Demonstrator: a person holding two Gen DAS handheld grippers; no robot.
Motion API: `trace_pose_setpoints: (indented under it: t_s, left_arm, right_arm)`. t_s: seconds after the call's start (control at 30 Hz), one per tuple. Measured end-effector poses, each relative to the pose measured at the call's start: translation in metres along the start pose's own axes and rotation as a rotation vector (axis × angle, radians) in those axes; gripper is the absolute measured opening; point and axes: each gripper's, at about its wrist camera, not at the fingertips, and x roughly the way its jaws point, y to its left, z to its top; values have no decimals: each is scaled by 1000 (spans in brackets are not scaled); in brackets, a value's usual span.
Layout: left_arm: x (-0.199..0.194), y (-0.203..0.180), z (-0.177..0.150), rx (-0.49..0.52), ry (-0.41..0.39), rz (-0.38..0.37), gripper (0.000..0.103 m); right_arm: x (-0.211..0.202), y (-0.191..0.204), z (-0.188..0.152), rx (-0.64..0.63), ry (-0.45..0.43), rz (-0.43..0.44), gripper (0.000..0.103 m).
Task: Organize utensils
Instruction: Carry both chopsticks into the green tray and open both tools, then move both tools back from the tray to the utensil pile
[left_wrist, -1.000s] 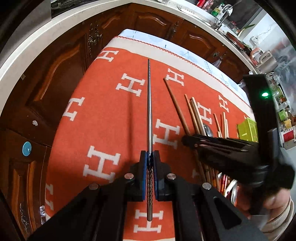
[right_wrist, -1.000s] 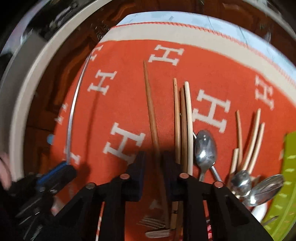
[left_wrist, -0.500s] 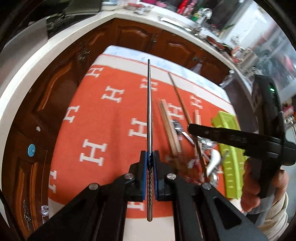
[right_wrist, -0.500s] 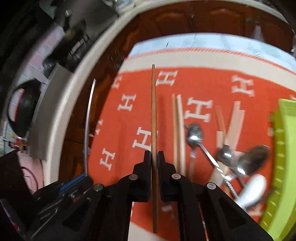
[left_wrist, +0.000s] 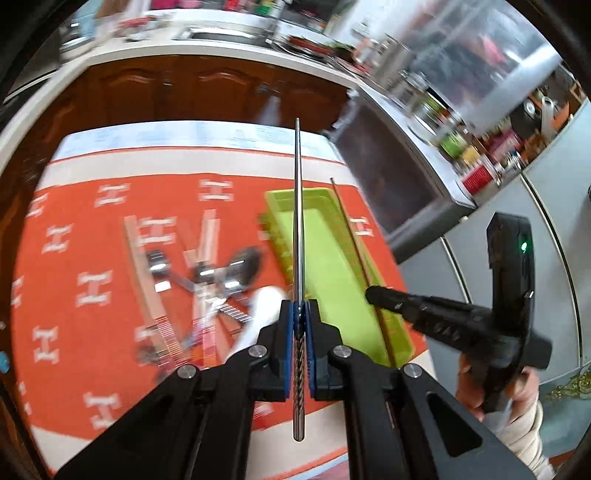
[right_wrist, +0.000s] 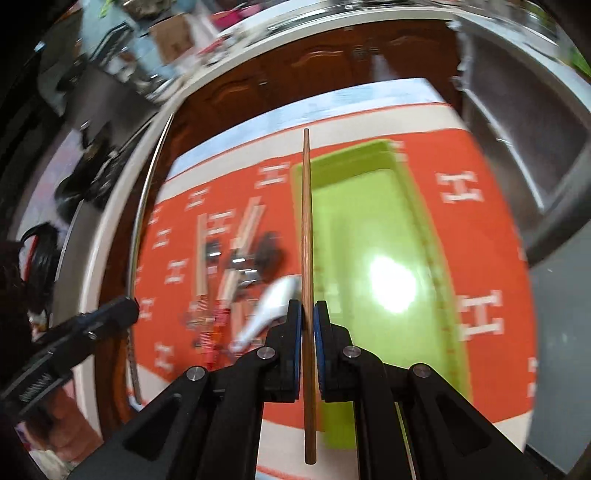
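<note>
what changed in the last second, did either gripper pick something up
The right gripper closed on a wooden chopstick from the orange cloth and lifted it. Both grippers then swung over the green tray. The left gripper stayed shut on its metal chopstick; the spoons stayed put.

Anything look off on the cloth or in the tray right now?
Nothing damaged. The green tray looks empty, while spoons and chopsticks lie crossed in a loose heap on the orange cloth beside it; blur hides finer detail.
</note>
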Motion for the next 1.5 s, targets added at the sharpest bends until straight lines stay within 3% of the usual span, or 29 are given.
trace_pose_setpoints:
  t_s: [0.13,0.27,0.37,0.4,0.5,0.83,1.03,1.13,1.2,1.3,1.5]
  left_arm:
    - [39,-37,12,24,31,-3,4]
    - [84,-58,16,5,98,3,6]
    - [105,-61,11,-4,138,13,33]
    - [108,-58,7,-6,142,22,38]
    - [109,-57,0,21,139,62,43]
    - [64,-35,-11,101,57,181,45]
    - [34,8,-14,17,29,212,45]
    - [22,24,-18,-11,13,233,45]
    - [14,36,-22,-29,3,245,53]
    - [2,51,-26,-59,-18,257,57]
    - [-19,78,-35,-101,-48,295,58]
  right_arm:
    - [4,-46,4,32,8,-29,7]
    - [13,-68,12,32,22,-40,9]
    - [18,-79,17,46,25,-76,30]
    - [23,-79,19,44,16,-85,34]
    - [21,-81,19,32,-7,-94,34]
    - [51,-84,13,99,12,-90,33]
    - [52,-83,1,178,34,-24,33]
    - [51,-76,-3,166,27,-66,33]
    - [45,-70,-7,157,9,-97,33]
    - [32,-59,-11,141,-23,-100,34]
    - [17,-33,-18,130,-41,-14,35]
